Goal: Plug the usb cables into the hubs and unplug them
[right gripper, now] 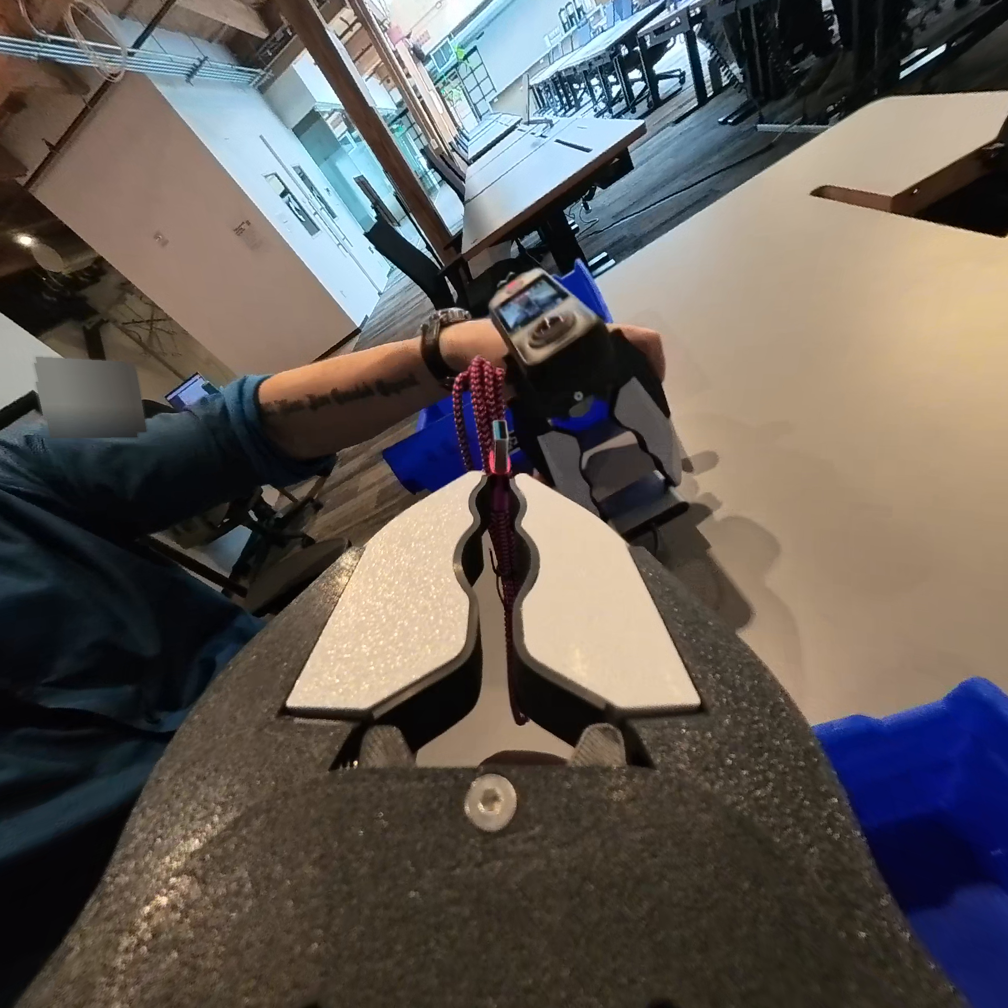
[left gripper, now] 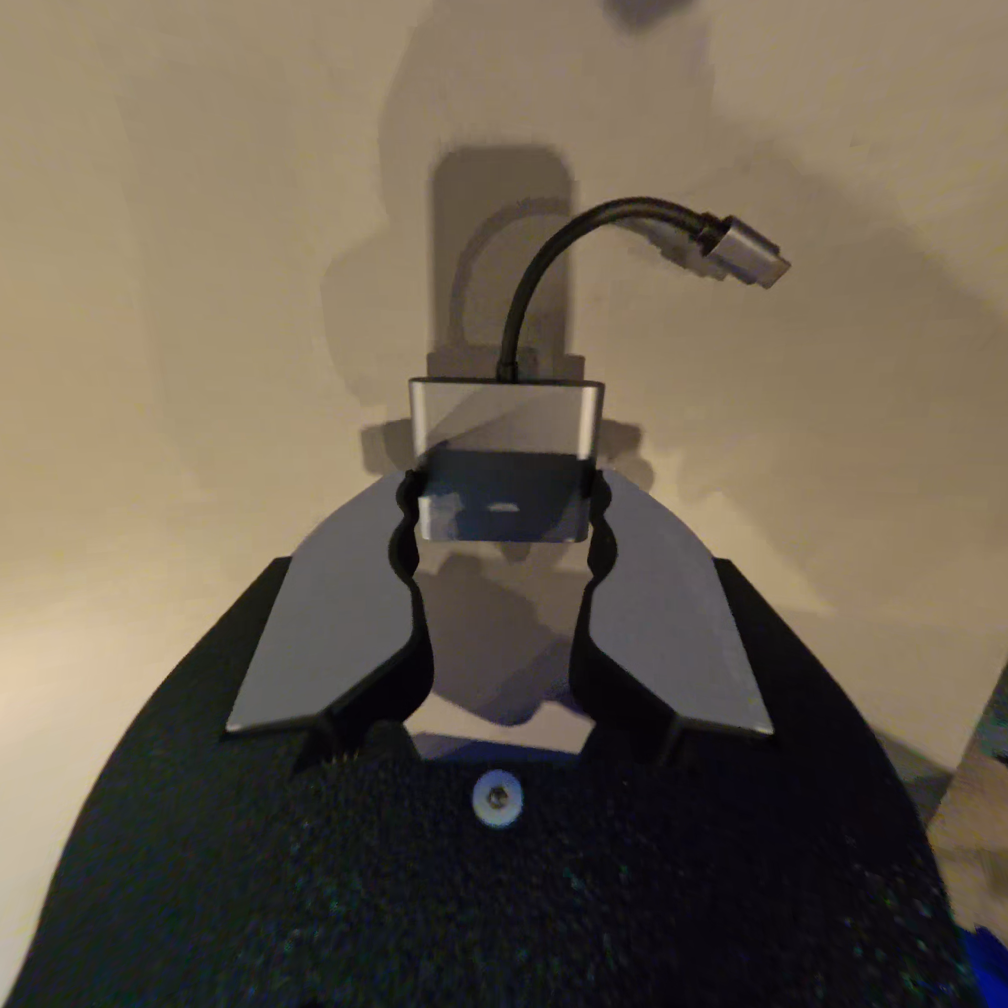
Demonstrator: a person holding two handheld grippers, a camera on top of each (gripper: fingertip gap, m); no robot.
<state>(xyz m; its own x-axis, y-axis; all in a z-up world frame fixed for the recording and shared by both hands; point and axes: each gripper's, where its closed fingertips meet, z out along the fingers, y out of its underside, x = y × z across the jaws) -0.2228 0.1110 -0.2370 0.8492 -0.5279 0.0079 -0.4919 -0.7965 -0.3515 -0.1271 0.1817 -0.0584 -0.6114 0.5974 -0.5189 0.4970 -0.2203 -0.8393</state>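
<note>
Left wrist view: mounted behind the left gripper (left gripper: 502, 491), facing forward and down along the fingers (left gripper: 349, 589), very near the cream table (left gripper: 163, 327); hub (left gripper: 504, 436) between the fingertips.

Right wrist view: behind the right gripper (right gripper: 499, 485), facing along the fingers across the table toward the room, tilted.

Shared: the table, the left gripper and hub, seen beyond the right fingertips.

A pale counter (right gripper: 818, 436) runs to the far right, with a dark cut-out slot (right gripper: 916, 202) near its far edge. Blue bins sit at its near-right corner (right gripper: 938, 818) and beyond its left edge (right gripper: 431, 442). Farther off stand rows of long desks (right gripper: 545, 163), a white wall (right gripper: 180, 229) and a wooden pillar (right gripper: 371, 120).
</note>
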